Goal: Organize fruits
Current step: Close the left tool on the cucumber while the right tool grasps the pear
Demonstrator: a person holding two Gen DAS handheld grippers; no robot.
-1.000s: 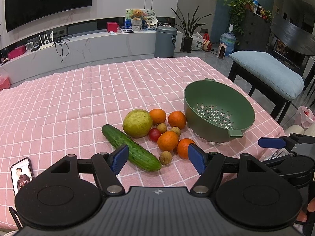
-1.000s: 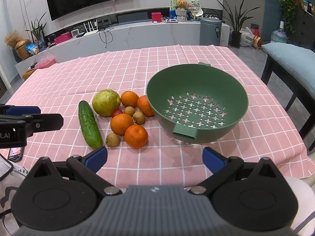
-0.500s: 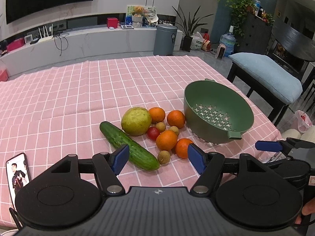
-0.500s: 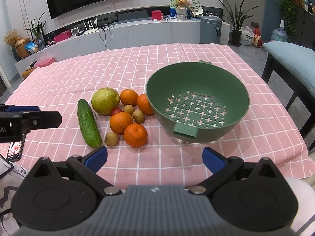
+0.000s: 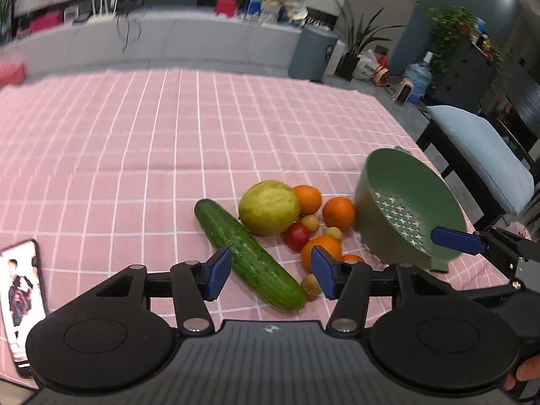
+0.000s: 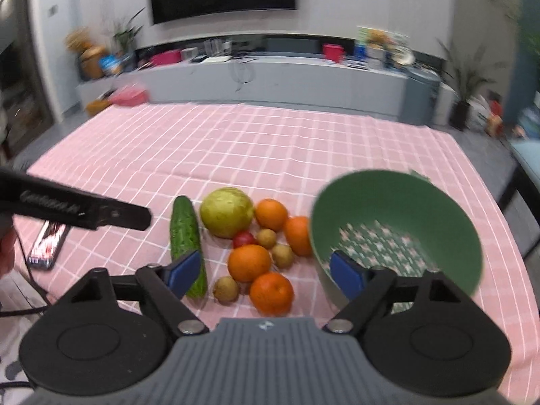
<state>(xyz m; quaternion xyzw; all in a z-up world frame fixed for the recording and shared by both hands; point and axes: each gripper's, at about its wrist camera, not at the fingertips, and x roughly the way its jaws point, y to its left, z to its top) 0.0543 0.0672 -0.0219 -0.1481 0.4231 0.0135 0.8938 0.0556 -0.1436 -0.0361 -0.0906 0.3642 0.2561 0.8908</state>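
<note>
A: Item one, your left claw (image 5: 271, 276): jaws spread wide, holding nothing. The cucumber (image 5: 248, 253) lies on the counter (image 5: 135, 141) and its near end shows between your blue fingertips (image 5: 219, 273); whether they touch it cannot be told.

B: And your right claw (image 6: 266, 271)?

A: Item two: also spread and empty. It looks over the nearest orange (image 6: 271, 293) and a small brown fruit (image 6: 226, 289), with the green colander (image 6: 398, 233) just behind its right fingertip.

B: The rest of the stock?

A: Item three, the pile, all on the pink checked cloth just left of the colander: a large yellow-green fruit (image 5: 269, 207), four oranges in all, a red tomato (image 5: 296, 236), and several small brown fruits. One orange at the back (image 6: 297, 236) sits right against the colander's wall. The colander holds nothing.

B: Step in hand?

A: By my reading, you are at the approach, before any first pick. Nothing has been sorted yet.

B: What does the next move ask of you?

A: Most likely, settle on one piece, lower a claw so the fingertips flank it, then close. The round fruits sit packed, so you risk nudging neighbours; the outer orange looks the easiest start.
</note>
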